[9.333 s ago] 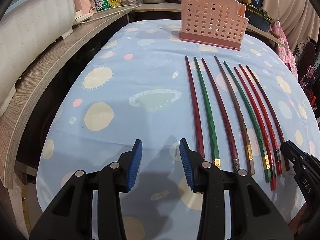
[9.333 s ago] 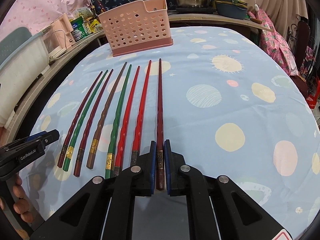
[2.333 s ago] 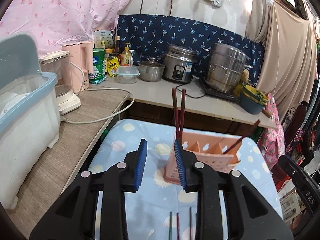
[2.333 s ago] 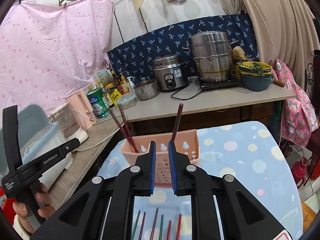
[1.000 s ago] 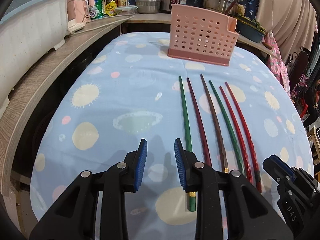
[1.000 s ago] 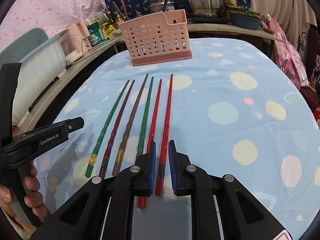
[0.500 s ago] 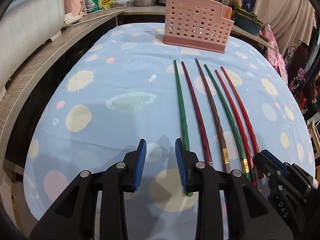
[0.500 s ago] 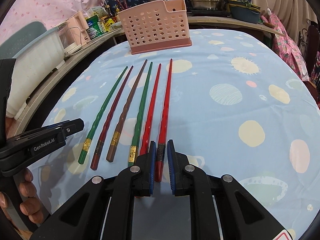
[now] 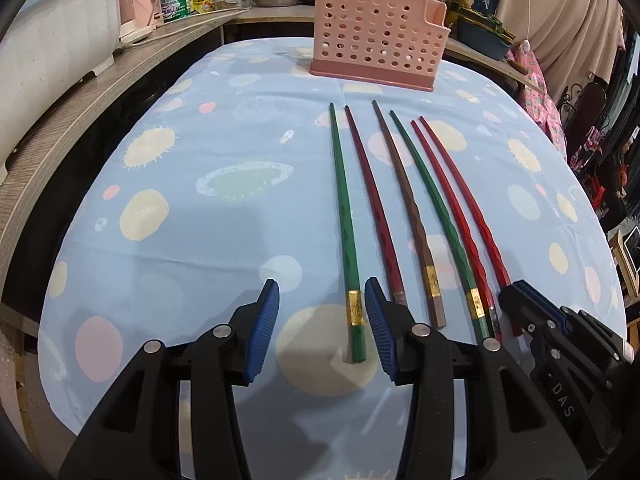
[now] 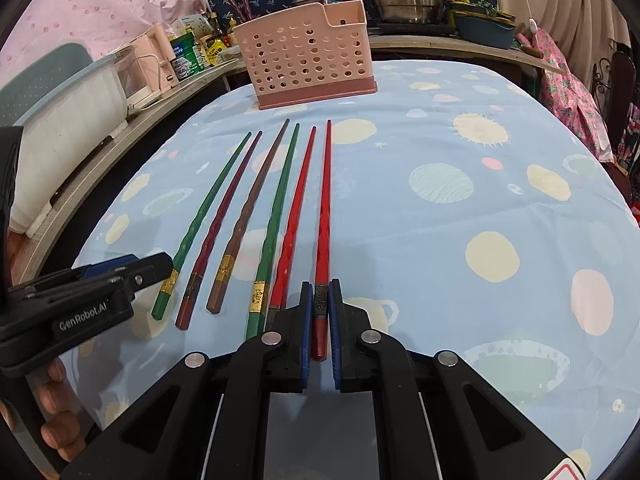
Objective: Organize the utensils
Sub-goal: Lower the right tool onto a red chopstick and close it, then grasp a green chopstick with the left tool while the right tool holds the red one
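At lower centre, our right gripper (image 10: 320,312) is closing on the rightmost red plastic chopstick (image 10: 322,216); our left gripper (image 9: 322,320) is opening, straddling the leftmost green chopstick (image 9: 347,240) untouched.

Pink curtain (image 10: 100,4), cluttered wooden counter (image 9: 80,120)

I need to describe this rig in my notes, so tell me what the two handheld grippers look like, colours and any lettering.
Both are black plastic, angular and cut with triangular openings, with round silver pivot pins. The left gripper and right gripper each carry two ribbed blue pads. White lettering marks their sides: "GenRobot.AI" on the left one, "DAS" on the right one. No cables or sleeves show.
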